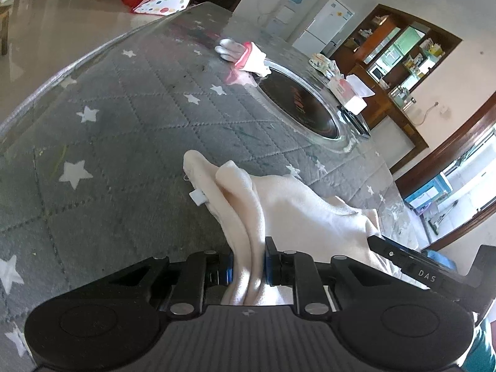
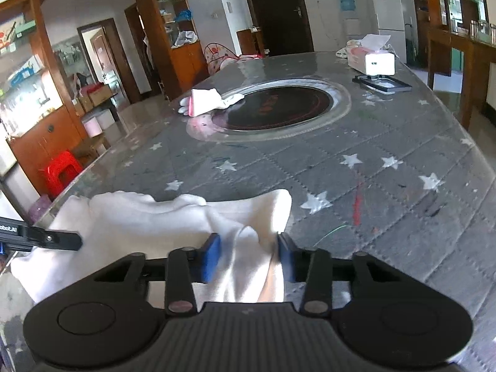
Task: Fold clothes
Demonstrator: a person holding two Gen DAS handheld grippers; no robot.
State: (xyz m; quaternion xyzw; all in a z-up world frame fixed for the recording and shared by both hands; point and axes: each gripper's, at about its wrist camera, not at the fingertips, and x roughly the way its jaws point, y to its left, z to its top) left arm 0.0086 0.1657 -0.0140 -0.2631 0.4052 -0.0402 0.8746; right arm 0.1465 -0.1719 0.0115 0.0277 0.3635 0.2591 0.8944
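A cream garment [image 1: 294, 204] lies bunched on the grey star-patterned table cover [image 1: 124, 117], with a small white label [image 1: 197, 197] at its left edge. My left gripper [image 1: 248, 263] is shut on a doubled fold of it. In the right wrist view the same cream garment [image 2: 148, 220] spreads to the left, and my right gripper [image 2: 249, 257] has a raised ridge of it pinched between its blue pads [image 2: 212, 257]. A finger of the right gripper [image 1: 403, 255] shows at the right of the left wrist view. A finger of the left gripper [image 2: 46, 237] reaches over the cloth from the left.
A folded white and pink garment [image 2: 204, 100] lies by the rim of a dark round inset [image 2: 276, 108] in the middle of the table. A tissue box [image 2: 370, 59] and a flat black frame [image 2: 383, 83] sit far right. The table edge [image 2: 102, 161] curves close on the left.
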